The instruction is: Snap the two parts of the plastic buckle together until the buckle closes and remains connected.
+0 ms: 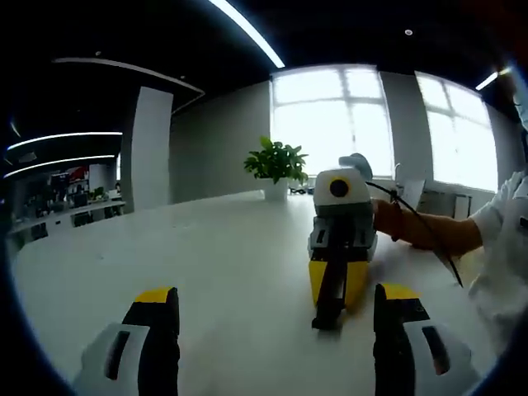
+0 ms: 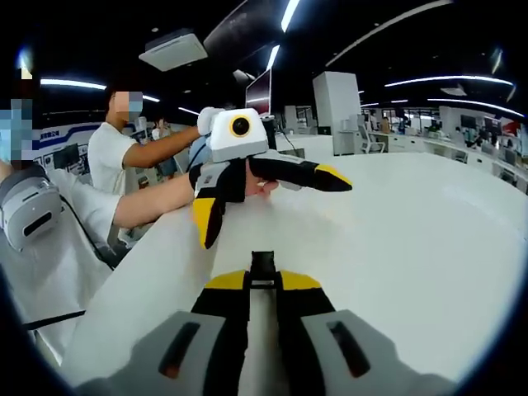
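A small black plastic buckle part [image 2: 262, 266] sticks out between the yellow tips of my right gripper [image 2: 264, 280], which is shut on it just above the white table [image 2: 412, 247]. In the left gripper view that same right gripper [image 1: 328, 312] faces me, tip down on the table, with the dark buckle part [image 1: 326, 320] at its end. My left gripper [image 1: 276, 295] is wide open with nothing between its jaws. Seen from the right gripper view, the left gripper [image 2: 272, 206] hovers over the table with its jaws spread far apart.
A potted green plant [image 1: 276, 162] stands at the table's far edge before bright windows. A person's arm in a white sleeve [image 1: 503, 239] holds the right gripper. Another person [image 2: 111, 148] stands beyond the table's left edge [image 2: 157, 247].
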A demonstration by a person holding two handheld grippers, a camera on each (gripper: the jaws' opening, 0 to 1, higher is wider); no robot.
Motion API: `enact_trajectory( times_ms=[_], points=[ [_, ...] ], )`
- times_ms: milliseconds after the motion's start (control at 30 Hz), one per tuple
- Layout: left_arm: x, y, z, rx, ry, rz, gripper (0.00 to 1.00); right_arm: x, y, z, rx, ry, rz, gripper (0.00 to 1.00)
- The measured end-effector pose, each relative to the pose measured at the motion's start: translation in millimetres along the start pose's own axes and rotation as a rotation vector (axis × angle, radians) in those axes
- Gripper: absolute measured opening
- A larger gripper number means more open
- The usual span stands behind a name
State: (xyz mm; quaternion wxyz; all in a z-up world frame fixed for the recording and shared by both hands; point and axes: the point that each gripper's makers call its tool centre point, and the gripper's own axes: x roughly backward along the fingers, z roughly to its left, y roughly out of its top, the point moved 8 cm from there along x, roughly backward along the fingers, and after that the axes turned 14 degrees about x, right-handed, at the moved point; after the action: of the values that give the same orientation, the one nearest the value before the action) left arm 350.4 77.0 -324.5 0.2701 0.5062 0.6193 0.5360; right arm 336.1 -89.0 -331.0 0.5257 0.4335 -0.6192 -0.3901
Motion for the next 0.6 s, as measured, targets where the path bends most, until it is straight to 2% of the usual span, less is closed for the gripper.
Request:
enact_trajectory(
  times_ms=[600],
  points=[
    [5,14.9,-4.1,-0.006,0.043,-0.06,1.0,2,8.3,-5,0.039,-0.044,0.021,0.1]
  ],
)
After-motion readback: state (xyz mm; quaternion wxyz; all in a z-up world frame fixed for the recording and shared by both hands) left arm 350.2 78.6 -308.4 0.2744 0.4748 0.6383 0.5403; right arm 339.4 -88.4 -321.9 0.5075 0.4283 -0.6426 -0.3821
